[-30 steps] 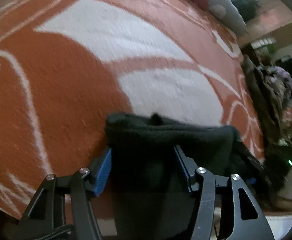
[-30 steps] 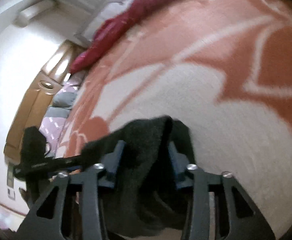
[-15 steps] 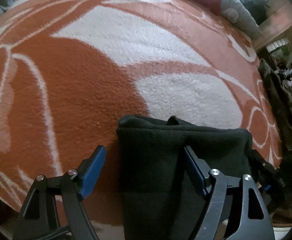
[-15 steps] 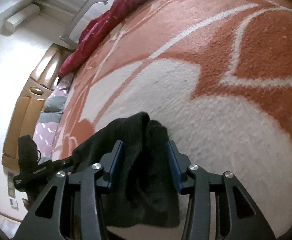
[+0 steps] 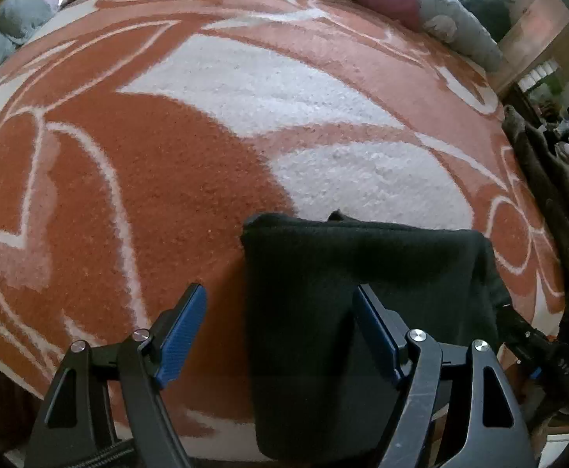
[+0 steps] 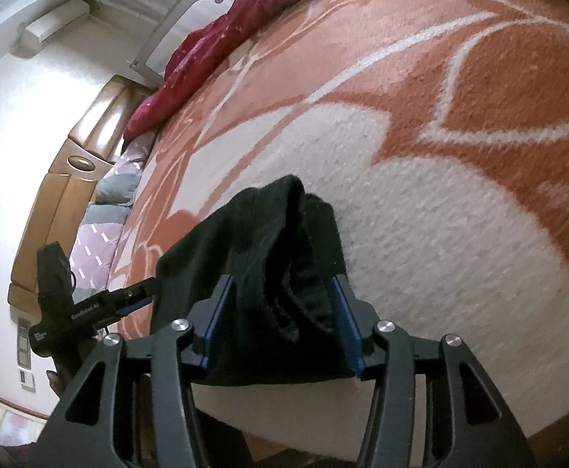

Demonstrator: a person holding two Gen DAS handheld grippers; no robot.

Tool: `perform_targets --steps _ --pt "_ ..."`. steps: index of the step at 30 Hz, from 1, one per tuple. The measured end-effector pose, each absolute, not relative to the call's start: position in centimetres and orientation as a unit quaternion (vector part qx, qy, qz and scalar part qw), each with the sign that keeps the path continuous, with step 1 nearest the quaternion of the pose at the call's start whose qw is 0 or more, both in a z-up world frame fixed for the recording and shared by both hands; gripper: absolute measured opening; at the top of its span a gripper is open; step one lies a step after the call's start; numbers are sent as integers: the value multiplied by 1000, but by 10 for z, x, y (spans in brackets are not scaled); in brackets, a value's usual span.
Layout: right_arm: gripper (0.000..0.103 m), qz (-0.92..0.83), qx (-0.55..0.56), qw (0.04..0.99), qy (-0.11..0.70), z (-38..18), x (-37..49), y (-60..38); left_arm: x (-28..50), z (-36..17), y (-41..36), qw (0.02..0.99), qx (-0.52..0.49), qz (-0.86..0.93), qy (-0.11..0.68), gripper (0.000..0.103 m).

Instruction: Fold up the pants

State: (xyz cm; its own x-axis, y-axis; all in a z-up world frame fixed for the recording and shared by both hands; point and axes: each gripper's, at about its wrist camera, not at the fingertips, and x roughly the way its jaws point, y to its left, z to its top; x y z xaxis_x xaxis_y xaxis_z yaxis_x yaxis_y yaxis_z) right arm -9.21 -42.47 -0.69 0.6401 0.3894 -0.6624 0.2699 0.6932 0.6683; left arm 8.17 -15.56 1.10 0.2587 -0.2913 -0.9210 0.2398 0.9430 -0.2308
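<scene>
Black folded pants (image 5: pixel 354 273) lie on an orange-and-white blanket (image 5: pixel 136 179).

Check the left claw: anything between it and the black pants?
Nothing visible. The left claw stands open right over the folded black pants on the orange-and-white blanket; its right finger overlaps the cloth, its left finger is off the cloth's edge.
</scene>
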Motion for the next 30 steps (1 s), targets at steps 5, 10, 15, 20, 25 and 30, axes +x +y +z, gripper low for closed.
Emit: perform_targets --steps 5,10,15,20,25,30 --pt "58 38 355 819 450 -14 -83 -413 70 5 -137 760 -72 -188 618 79" --pt "27 61 304 855 416 13 -96 -406 52 -29 -132 722 -98 -198 656 81" --pt "27 21 284 834 473 -30 -98 -415 50 -44 -139 712 -81 -194 670 84" --pt "29 31 356 829 430 -8 -103 -438 52 -20 -126 720 -92 -215 653 81" --pt "69 47 379 830 406 5 -93 -448 65 1 -109 742 -117 -217 623 82" --pt "69 72 340 824 448 -10 -65 -430 73 -12 -114 728 -105 -228 637 82"
